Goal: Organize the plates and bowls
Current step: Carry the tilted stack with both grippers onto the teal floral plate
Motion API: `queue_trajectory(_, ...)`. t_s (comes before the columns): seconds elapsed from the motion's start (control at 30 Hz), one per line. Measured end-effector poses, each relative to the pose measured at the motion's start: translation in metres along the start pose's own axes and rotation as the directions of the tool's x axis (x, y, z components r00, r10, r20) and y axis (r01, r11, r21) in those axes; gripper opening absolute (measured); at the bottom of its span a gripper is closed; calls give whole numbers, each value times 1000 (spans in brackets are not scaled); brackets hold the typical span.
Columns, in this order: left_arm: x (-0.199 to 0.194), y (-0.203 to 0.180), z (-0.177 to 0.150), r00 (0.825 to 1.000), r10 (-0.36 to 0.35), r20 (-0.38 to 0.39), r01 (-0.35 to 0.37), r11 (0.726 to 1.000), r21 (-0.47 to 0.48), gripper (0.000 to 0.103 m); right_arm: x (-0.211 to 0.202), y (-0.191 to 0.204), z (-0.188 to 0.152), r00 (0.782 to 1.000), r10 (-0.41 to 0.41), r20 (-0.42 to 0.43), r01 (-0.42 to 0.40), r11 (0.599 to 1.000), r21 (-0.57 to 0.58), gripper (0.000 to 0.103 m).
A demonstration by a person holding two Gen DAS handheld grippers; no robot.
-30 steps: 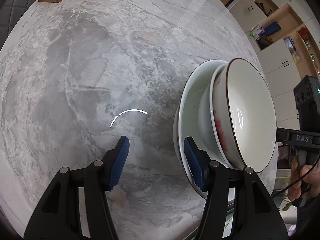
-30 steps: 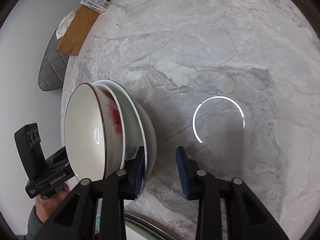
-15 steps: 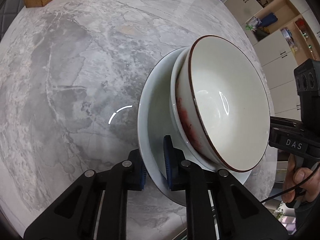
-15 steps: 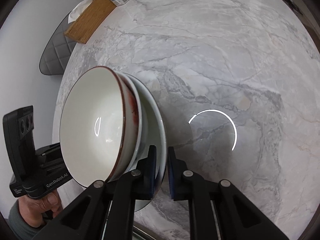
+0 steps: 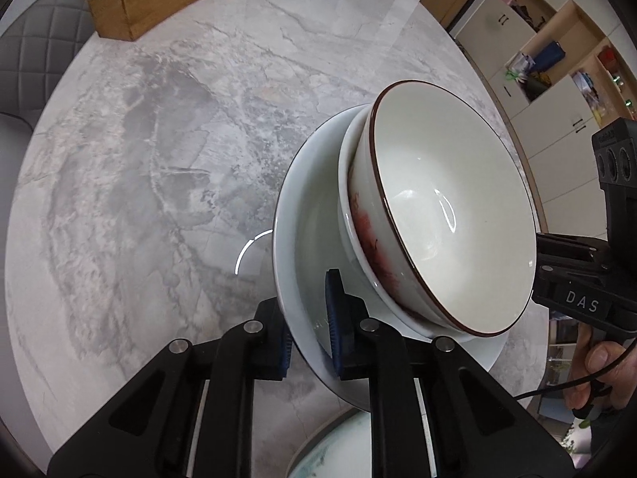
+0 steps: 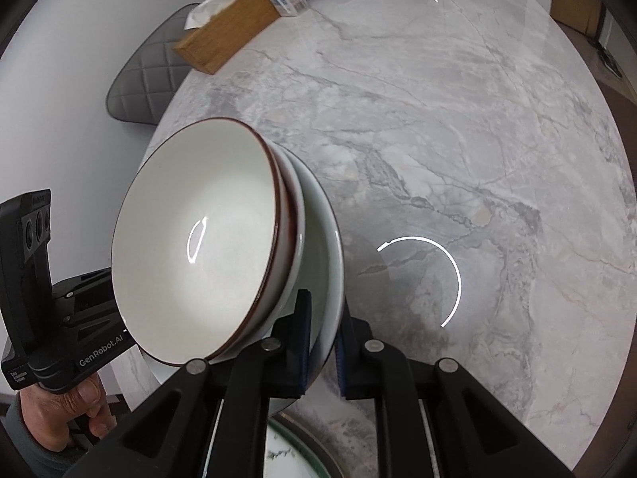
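Two grippers [image 5: 308, 332] [image 6: 320, 338] clamp one plate [image 5: 306, 215] above grey marble table [image 5: 159, 159].

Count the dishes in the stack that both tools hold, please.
3. The brown-rimmed bowl is on top, a white bowl holds it, and the wide pale plate is underneath. Another dish could be hidden between them. A separate patterned dish lies below the stack.

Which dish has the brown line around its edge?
The top bowl of the stack. Its rim is brown, while the bowl under it and the plate at the bottom have plain pale rims.
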State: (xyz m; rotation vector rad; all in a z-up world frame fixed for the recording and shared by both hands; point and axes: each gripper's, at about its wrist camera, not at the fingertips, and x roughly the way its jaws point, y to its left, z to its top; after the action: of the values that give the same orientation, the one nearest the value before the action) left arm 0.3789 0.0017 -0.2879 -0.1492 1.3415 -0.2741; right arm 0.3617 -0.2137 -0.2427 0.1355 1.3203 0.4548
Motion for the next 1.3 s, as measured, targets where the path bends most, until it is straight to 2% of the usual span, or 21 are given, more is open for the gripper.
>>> queue_trajectory(0.17, -38, -10, -32, 1000, 0, 12, 0, 1000, -12, 12, -27, 16, -22, 1000, 18, 3, -18, 999, -41, 14)
queue_trajectory(0.37, -66, -17, -86, 1000, -25, 3, 25, 1000, 12, 13, -41, 31, -74, 1000, 3, -11, -4, 999, -35, 14)
queue_trajectory(0.57, -68, -22, -138, 999, -49, -24, 50, 998, 45, 13, -45, 45, -131, 999, -32, -23, 32, 999, 10, 15)
queue_trajectory(0.8, -53, -19, -186, 995, -66, -70, 70, 996, 57, 13, -37, 48, -170, 997, -66, -38, 68, 996, 52, 15)
queue_trajectory(1.03, -35, -16, -207, 992, -69, -108, 75, 996, 54, 13, -23, 47, -187, 995, -96, -39, 99, 993, 62, 15)
queue_trajectory(1.3, -29, -21, -206, 993, -66, -103, 75, 993, 86, 13, -12, 39, -187, 992, -112, -49, 116, 990, 76, 15)
